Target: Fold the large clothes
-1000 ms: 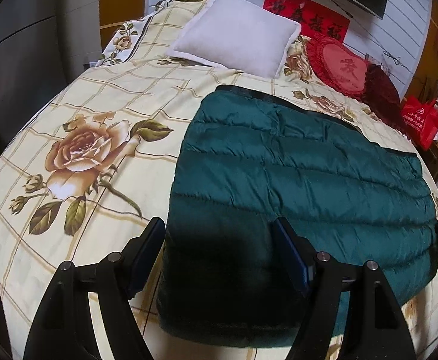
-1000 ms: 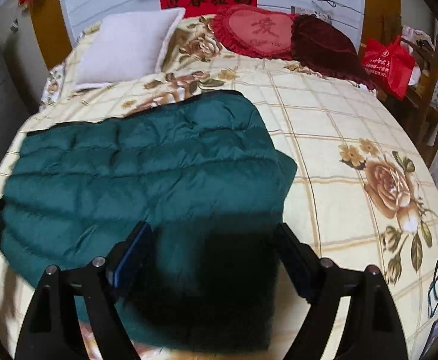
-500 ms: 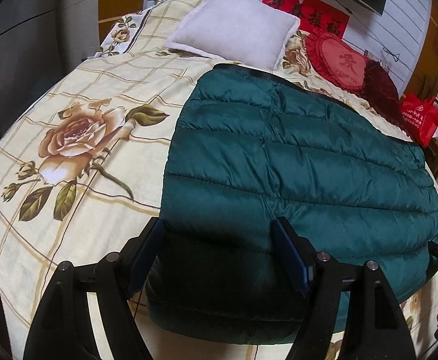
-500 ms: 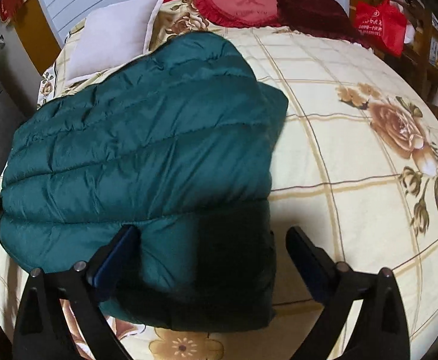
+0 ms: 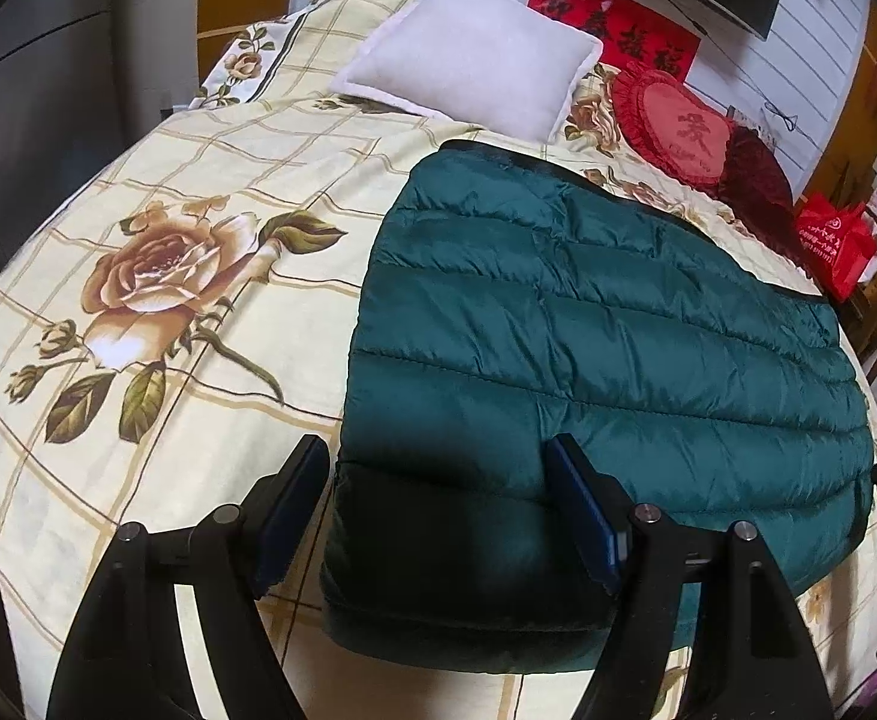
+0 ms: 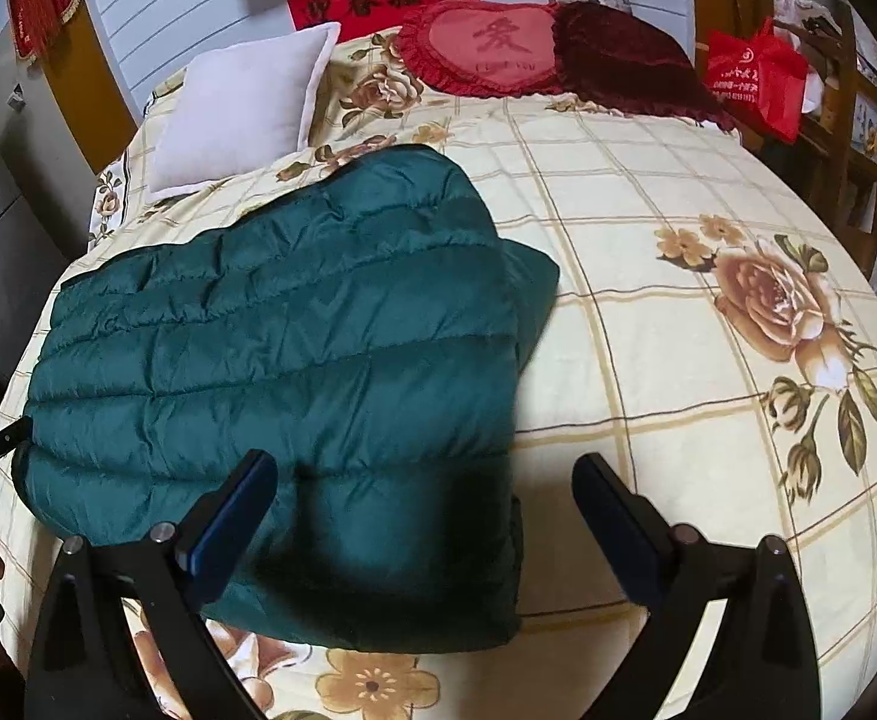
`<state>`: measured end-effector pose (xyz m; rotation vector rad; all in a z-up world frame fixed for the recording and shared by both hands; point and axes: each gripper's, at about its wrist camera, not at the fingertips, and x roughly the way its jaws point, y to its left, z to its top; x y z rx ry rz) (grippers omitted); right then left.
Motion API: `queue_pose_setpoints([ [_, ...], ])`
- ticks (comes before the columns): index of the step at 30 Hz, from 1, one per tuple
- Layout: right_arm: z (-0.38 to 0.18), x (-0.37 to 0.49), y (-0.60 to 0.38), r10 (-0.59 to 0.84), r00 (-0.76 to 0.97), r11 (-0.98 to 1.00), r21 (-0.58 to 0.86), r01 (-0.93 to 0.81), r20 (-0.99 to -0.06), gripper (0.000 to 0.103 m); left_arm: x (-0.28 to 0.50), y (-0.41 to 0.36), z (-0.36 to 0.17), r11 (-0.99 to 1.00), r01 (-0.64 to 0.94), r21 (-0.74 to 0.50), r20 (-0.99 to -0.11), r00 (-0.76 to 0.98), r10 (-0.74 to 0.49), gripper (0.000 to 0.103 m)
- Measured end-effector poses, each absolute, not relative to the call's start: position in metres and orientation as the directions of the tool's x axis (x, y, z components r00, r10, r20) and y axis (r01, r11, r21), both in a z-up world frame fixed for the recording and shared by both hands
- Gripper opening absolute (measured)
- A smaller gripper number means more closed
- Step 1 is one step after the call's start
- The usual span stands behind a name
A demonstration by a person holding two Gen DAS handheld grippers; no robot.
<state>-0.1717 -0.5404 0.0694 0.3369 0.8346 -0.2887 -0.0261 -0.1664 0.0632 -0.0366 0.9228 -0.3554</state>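
Dark green quilted down fabric, the jacket (image 5: 606, 360) lies folded into a thick rectangle on the bed (image 5: 156, 192), across the near half of the rose-print sheet and well short of the white pillow (image 5: 474, 54) and the red heart cushion (image 6: 486, 45) at the head. Each gripper hovers above a near corner of the bundle, probably because the corners are where a folded layer is easiest to pinch and lift together for the next fold. The left gripper (image 5: 438, 510) stands with its jaws spread, straddling the jacket's left near corner without pressing on it. The right gripper (image 6: 426, 516) has just been opening its jaws and now holds them wide and released, the right near corner lying below and between them, untouched. The puffy filling makes the stack springy, so a further fold would likely need a deep bite through all layers to keep it from slipping apart.
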Motion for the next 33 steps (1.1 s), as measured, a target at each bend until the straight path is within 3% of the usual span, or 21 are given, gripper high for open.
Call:
queue_pose_setpoints([
  [10, 0.070, -0.155, -0.539, -0.111, 0.626, 0.914, 0.168, 0.370, -0.772, 0.100, -0.021, -0.154, 0.073, 0.931, 0.276, -0.239, -0.758, 0.545, -0.357, 0.057],
  [22, 0.041, -0.113, -0.583, 0.016, 0.625, 0.884, 0.303, 0.356, -0.781, 0.103, 0.028, -0.129, 0.027, 0.776, 0.146, -0.614, -0.693, 0.370, -0.619, 0.058],
  [33, 0.009, -0.086, -0.611, 0.224, 0.627, 0.832, 0.481, 0.275, -0.746, 0.103, 0.043, -0.152, 0.010, 0.707, 0.205, -0.676, -0.635, 0.325, -0.701, 0.077],
])
